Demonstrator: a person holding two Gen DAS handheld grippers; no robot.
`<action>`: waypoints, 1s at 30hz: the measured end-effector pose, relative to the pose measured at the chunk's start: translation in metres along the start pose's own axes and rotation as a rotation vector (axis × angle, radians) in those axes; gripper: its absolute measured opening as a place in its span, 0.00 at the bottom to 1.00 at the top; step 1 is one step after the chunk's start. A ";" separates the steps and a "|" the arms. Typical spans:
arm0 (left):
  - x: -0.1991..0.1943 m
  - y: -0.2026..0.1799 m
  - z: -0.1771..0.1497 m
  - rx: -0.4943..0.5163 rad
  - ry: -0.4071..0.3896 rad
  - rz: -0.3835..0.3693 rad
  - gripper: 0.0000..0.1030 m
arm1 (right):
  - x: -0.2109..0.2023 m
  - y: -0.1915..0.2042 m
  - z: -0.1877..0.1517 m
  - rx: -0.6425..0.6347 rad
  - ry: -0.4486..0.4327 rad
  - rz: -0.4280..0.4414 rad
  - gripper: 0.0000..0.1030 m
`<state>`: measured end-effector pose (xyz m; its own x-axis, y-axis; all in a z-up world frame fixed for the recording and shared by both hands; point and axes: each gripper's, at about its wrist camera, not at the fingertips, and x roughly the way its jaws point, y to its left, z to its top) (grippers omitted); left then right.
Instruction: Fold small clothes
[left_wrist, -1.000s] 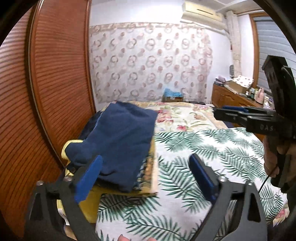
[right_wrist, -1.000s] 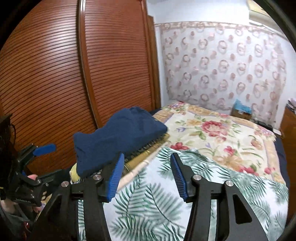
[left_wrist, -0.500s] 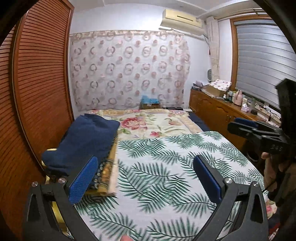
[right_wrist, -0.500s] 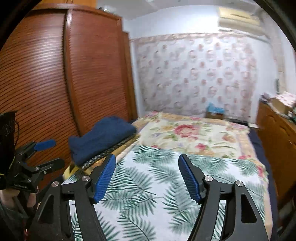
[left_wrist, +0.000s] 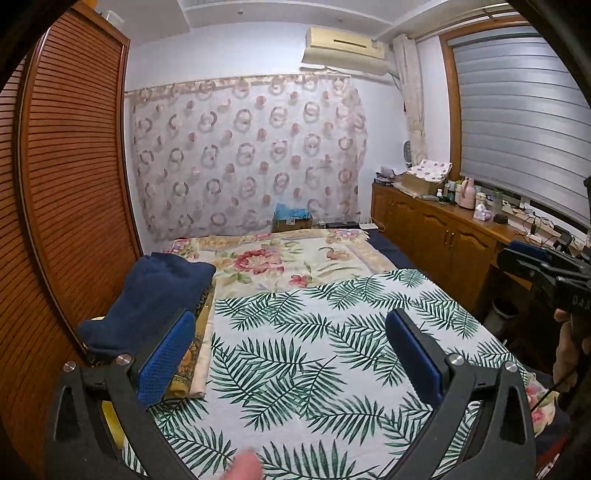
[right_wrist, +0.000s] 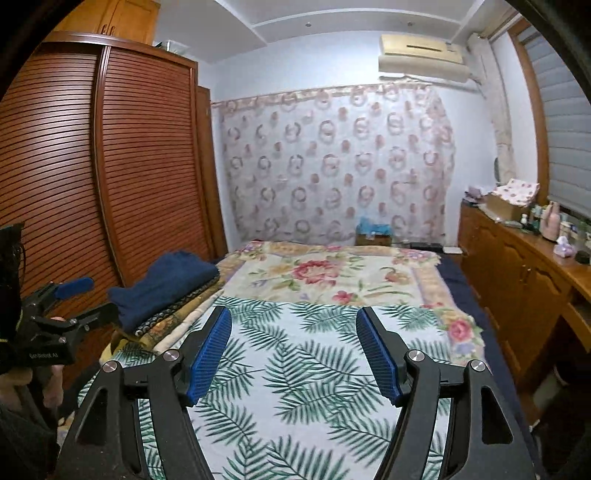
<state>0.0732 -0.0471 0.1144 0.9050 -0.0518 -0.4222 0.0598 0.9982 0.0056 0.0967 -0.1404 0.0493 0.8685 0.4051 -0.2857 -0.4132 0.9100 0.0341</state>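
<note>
Both hand-held grippers are hanging over the near end of the bed (left_wrist: 332, 266), pointing toward the far curtain (left_wrist: 243, 155). The left hand-held gripper (left_wrist: 291, 354) is sitting with its blue pads well apart and only the palm-leaf sheet (left_wrist: 295, 350) showing through the gap. The right hand-held gripper (right_wrist: 295, 354) is likewise standing wide, its jaws holding nothing, the same leafy print lying between them.

The small clothes are sitting on the left edge of the bed, beside the slatted wooden wardrobe (left_wrist: 74, 177). A folded navy garment (left_wrist: 155, 295) is resting on top of the stack, and under it a yellow patterned piece (right_wrist: 173, 317) is peeking out with a pale one below that, their edges touching the leaf sheet. Neither gripper is touching the pile; the left one's pad is just overlapping it in its own camera, while from the right wrist view the left tool is hovering off to the side, near the stack's front corner.

Beyond the leaf sheet a floral blanket (right_wrist: 325, 273) is covering the far half of the mattress. Along the right wall a wooden cabinet (right_wrist: 517, 280) is carrying bottles and boxes under a shuttered window (left_wrist: 517, 122), and an air conditioner (right_wrist: 421, 55) is hanging above the curtain.
</note>
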 end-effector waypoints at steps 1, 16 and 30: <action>0.000 -0.001 0.000 -0.002 0.000 -0.003 1.00 | -0.002 0.001 -0.001 0.004 -0.003 -0.008 0.70; 0.003 -0.010 -0.002 -0.009 0.012 -0.031 1.00 | -0.009 0.013 -0.012 0.033 -0.012 -0.051 0.70; 0.005 -0.006 0.000 -0.032 0.009 -0.022 1.00 | -0.016 0.010 -0.011 0.036 -0.012 -0.054 0.70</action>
<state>0.0775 -0.0529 0.1119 0.8997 -0.0735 -0.4303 0.0657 0.9973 -0.0331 0.0762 -0.1390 0.0441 0.8926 0.3559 -0.2768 -0.3556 0.9331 0.0533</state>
